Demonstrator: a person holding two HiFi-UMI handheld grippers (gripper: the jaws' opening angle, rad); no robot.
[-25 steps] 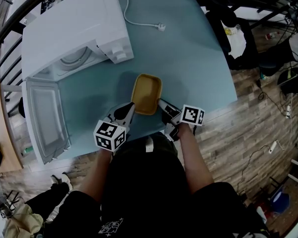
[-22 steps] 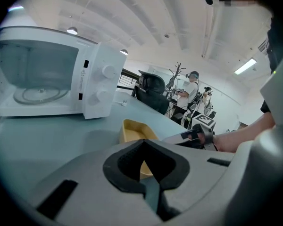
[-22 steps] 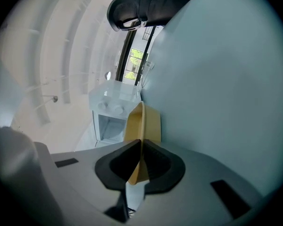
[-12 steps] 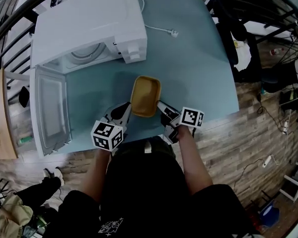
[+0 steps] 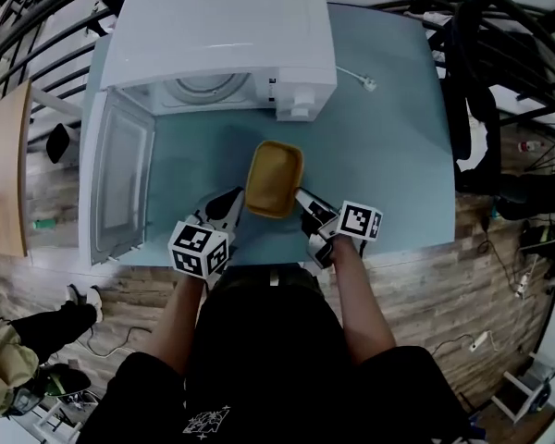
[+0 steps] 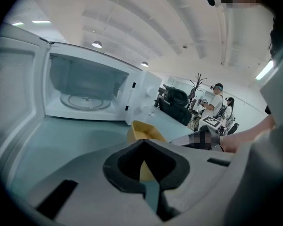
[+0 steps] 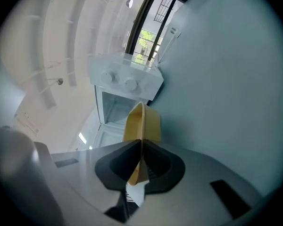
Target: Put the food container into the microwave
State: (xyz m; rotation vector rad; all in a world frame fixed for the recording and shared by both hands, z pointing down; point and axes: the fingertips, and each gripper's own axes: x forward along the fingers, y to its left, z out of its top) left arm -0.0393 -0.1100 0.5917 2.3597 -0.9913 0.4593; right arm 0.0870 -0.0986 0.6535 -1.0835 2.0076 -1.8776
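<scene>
- The left tool [image 5: 232, 203] is pinching the near left corner of the yellow food container [image 5: 274, 178]; its own view is showing the jaws narrowed onto the yellow wall.
- The right tool [image 5: 302, 198] is gripping the near right edge, with the thin rim clamped between its pads — so both tools are sharing the load.
- The food container is sitting between the two tools over the blue worktop [image 5: 388, 155], just in front of the microwave [image 5: 222, 40]. Whether it is resting on the worktop or hanging just clear of it, I cannot tell.
- The door [image 5: 120, 188] is standing fully open to the left, and the glass turntable [image 6: 85, 100] is showing inside the lit cavity, which lies ahead and to the left of the container.
- Judging from this, the step in hand is carrying the container forward and left into the opening.
- Both grips are sitting on the near edge only, so the far end is likely wanting to droop. Moving the tools together, level and at one pace, should be stopping it from twisting or slipping out.
- The far rim needs to be clearing the cavity's lower lip before going in — a slight lift first seems wise.
- The left tool is passing closest to the open door, so that side deserves watching.
</scene>
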